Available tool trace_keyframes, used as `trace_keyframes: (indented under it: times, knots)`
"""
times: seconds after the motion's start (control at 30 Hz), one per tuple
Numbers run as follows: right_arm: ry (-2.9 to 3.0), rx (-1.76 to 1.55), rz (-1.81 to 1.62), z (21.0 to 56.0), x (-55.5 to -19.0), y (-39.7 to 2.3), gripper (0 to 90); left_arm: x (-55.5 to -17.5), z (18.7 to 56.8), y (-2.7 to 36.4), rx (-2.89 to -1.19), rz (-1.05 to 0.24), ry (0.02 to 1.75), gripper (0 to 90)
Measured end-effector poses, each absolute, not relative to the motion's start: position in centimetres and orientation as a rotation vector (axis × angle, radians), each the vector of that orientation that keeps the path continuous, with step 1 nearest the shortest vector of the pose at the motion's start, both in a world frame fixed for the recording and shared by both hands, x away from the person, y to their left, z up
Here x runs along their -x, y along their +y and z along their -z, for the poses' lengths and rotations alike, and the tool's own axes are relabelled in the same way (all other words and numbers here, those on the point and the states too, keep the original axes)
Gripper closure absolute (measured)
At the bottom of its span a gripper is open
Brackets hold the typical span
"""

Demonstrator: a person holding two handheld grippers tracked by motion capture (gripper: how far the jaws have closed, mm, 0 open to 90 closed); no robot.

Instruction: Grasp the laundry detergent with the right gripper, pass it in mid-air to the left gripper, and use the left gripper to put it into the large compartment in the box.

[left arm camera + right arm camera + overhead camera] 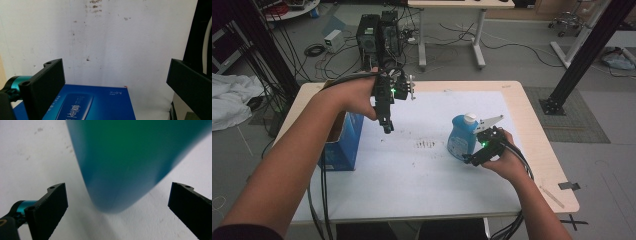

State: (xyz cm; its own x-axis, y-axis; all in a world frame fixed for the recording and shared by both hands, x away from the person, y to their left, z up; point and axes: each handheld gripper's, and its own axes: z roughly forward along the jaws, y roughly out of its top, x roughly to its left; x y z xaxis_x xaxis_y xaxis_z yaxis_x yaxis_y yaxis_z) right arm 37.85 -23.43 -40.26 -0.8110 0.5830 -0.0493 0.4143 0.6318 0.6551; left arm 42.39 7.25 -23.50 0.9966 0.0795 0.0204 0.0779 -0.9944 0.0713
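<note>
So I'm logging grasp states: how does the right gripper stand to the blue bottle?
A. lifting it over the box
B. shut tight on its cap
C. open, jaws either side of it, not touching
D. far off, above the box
C: the right gripper has wide-open jaws with a gap on each side of the blue bottle, which stands on the table.
</note>
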Motion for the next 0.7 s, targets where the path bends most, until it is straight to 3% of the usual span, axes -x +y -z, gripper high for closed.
trace_keyframes:
  times: [0.7]
  knots:
    - [2.384, -0.848, -1.177, 42.1, -37.3, -22.8, 5.1, -42.3, 23.5, 7.4, -3.059, -0.050, 0.121, 1.7]
